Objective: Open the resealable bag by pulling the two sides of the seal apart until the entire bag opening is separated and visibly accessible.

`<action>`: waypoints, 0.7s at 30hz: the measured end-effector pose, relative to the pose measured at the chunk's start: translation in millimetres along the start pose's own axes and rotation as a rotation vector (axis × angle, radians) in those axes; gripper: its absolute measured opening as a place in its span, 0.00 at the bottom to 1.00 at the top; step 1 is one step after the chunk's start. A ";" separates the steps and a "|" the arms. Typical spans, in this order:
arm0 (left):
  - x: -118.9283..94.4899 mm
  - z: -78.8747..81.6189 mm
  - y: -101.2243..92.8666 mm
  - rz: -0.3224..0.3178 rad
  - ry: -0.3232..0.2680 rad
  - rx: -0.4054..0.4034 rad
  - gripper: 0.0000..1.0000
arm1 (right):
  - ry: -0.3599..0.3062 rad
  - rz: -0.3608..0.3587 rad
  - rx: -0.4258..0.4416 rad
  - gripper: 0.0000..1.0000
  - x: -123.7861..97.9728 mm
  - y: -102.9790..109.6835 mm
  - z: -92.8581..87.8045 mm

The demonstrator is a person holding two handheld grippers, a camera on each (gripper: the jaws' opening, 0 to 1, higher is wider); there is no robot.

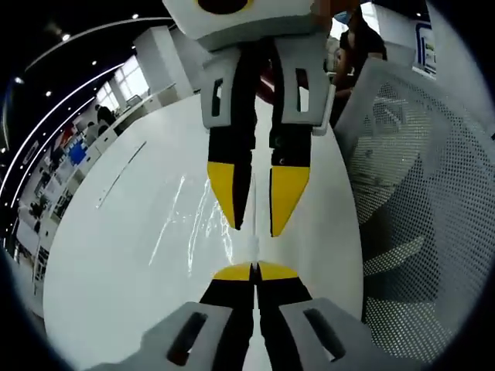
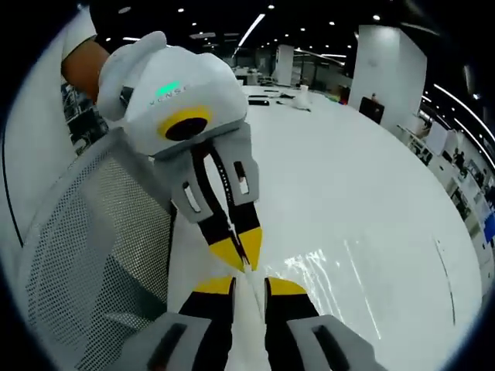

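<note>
Clear, glossy resealable plastic bag [image 1: 197,224] lies flat on the round white desk [image 1: 100,263], its top edge between the two grippers. Left gripper [image 1: 254,270], yellow-tipped, jaws together, clamped on the bag edge. Right gripper [image 2: 249,284] jaws slightly apart; grip on the bag [image 2: 325,278] unclear. The grippers face each other tip to tip. White mesh chair [image 1: 418,193] stands beside the desk.
</note>
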State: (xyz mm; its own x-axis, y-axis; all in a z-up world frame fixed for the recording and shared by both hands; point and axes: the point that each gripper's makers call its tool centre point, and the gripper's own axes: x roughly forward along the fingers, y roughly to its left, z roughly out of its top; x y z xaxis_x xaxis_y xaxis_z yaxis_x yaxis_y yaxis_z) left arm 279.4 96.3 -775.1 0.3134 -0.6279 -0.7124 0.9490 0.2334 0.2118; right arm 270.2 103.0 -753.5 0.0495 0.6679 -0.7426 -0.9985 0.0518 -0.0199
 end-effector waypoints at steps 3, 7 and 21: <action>-0.1 3.3 -2.1 -0.007 -0.007 0.005 0.00 | 0.006 0.005 0.003 0.09 4.5 0.5 -0.1; 0.1 7.0 -4.7 -0.013 -0.015 0.020 0.00 | 0.021 0.015 0.000 0.06 7.7 3.4 -3.9; 1.8 5.0 -6.0 -0.030 -0.011 -0.012 0.00 | 0.061 0.012 0.020 0.00 11.0 8.2 -12.8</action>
State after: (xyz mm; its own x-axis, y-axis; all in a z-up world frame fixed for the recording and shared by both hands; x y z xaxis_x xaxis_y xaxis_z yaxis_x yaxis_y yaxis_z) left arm 274.4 90.0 -774.3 0.2851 -0.6430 -0.7109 0.9576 0.2230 0.1823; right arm 262.2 101.3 -770.4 0.0355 0.6219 -0.7823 -0.9982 0.0594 0.0019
